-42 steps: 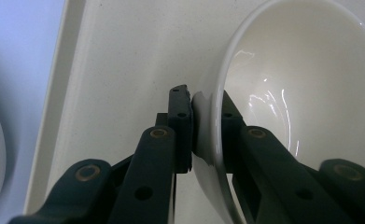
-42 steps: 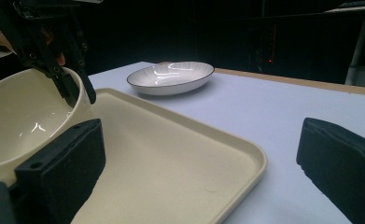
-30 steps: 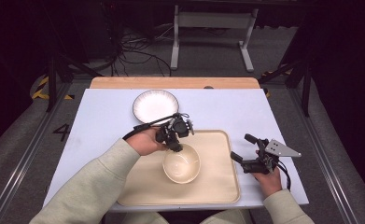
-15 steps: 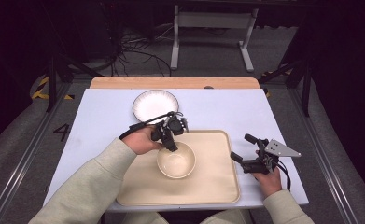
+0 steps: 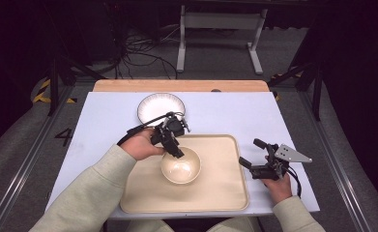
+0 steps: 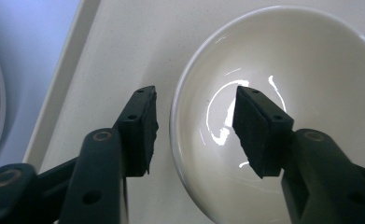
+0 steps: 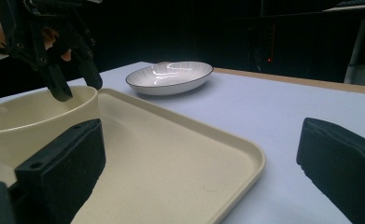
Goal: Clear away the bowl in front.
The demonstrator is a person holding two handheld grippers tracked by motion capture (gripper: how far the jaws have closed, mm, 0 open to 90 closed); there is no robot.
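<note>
Left gripper (image 5: 173, 148) jaws just opening off the cream bowl (image 5: 181, 165) rim, one either side, bowl released and resting left of centre on the tray (image 5: 225, 193); right gripper (image 5: 254, 162) idle, spread open and empty, near right

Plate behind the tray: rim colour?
Dark thin rim on the white, ribbed plate; clearest in the right gripper view.

the right gripper (image 7: 194, 172) holds its jaws wide apart, nothing between them but the tray (image 7: 236, 163) corner and tabletop (image 7: 292, 107). past its left jaw sits the bowl (image 7: 35, 116), the left gripper (image 7: 75, 84) straddling its rim; the plate (image 7: 171, 76) lies beyond.
</note>
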